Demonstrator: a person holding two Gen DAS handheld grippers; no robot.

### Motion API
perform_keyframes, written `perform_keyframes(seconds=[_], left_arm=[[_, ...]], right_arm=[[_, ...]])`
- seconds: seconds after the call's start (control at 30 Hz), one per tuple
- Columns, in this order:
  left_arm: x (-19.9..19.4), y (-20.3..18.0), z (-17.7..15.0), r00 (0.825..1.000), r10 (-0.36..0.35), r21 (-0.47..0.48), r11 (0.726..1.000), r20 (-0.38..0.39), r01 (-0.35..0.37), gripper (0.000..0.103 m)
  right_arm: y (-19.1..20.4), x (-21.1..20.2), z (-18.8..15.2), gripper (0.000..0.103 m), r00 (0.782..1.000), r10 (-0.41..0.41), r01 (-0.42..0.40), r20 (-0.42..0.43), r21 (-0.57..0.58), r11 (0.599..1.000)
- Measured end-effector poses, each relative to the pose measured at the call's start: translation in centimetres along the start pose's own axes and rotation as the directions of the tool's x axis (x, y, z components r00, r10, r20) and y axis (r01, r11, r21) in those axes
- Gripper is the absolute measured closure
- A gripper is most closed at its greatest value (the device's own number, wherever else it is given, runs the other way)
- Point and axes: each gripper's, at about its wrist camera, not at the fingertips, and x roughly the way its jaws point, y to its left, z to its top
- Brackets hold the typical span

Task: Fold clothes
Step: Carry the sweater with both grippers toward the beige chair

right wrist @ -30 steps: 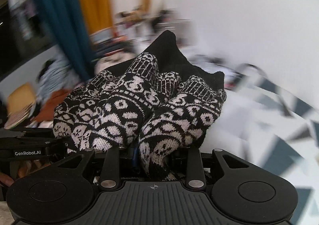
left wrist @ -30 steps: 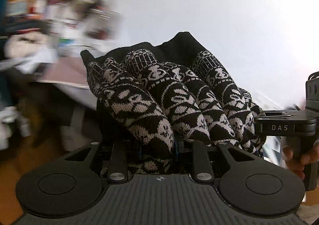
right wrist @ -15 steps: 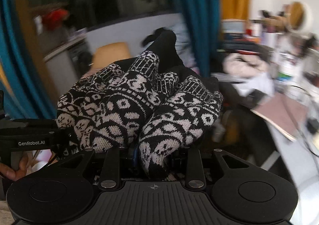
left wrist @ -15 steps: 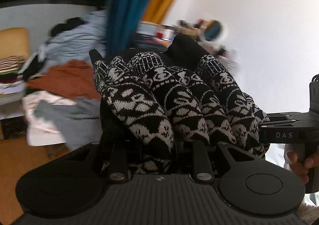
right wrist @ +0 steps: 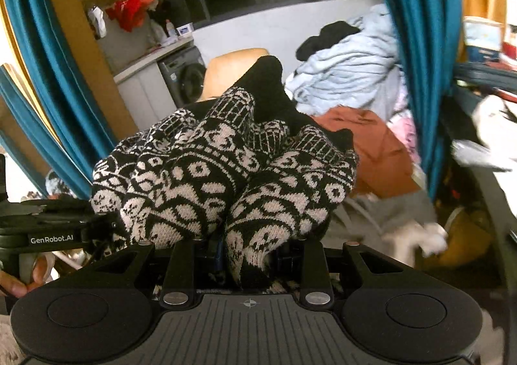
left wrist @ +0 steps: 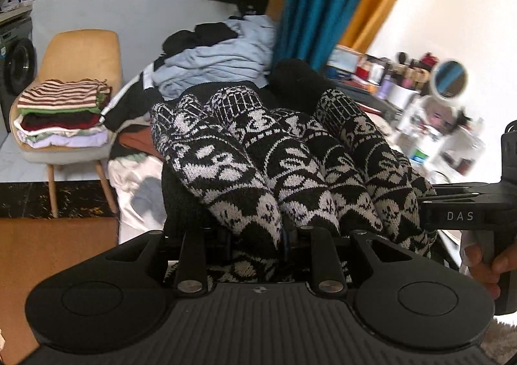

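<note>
A black-and-white patterned knit garment is bunched in thick folds across both wrist views and hangs in the air between my two grippers. My left gripper is shut on one end of it, and the cloth hides its fingertips. My right gripper is shut on the other end of the same knit, its pads buried in the folds as well. Each gripper shows at the edge of the other's view: the right gripper with a hand on its grip, the left gripper likewise.
A tan chair carries a stack of folded clothes. Beside it lies a heap of unfolded clothes with a rust piece. A blue curtain hangs behind; a cluttered dressing table is right, a washing machine far back.
Both views have swung from the white wall and cluttered table across to the curtain, chair and clothes heap. The knit has stayed gripped at both ends, bunched the same way.
</note>
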Motion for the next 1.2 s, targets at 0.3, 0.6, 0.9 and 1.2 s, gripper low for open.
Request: perform_keyframes(seconds=[0.3, 0.6, 0.9, 1.2], left_arm=[[5.2, 5.4, 6.8, 0.996, 0.085, 0.004, 0.996, -0.015, -0.085, 0.079], [7.7, 12.2, 8.8, 0.997, 0.071, -0.026, 0.997, -0.038, -0.072, 0.079], [8.8, 24.6, 12.9, 1.0, -0.022, -0.006, 1.0, -0.018, 0.022, 0.079], [8.3, 38.9, 19.4, 0.998, -0.065, 0.055, 0.996, -0.021, 0.066, 0.079]], right_arm=[[-3.3, 11.2, 9.6, 0.077, 0.996, 0.086, -0.086, 0.001, -0.03, 0.996], [-2.7, 20.1, 13.9, 0.077, 0.996, 0.079, -0.08, -0.045, -0.027, 0.996], [4.3, 28.7, 17.9, 0.077, 0.999, 0.002, -0.003, -0.033, -0.033, 0.999], [14.9, 39.3, 23.9, 0.078, 0.999, -0.053, 0.053, 0.002, -0.008, 0.999]])
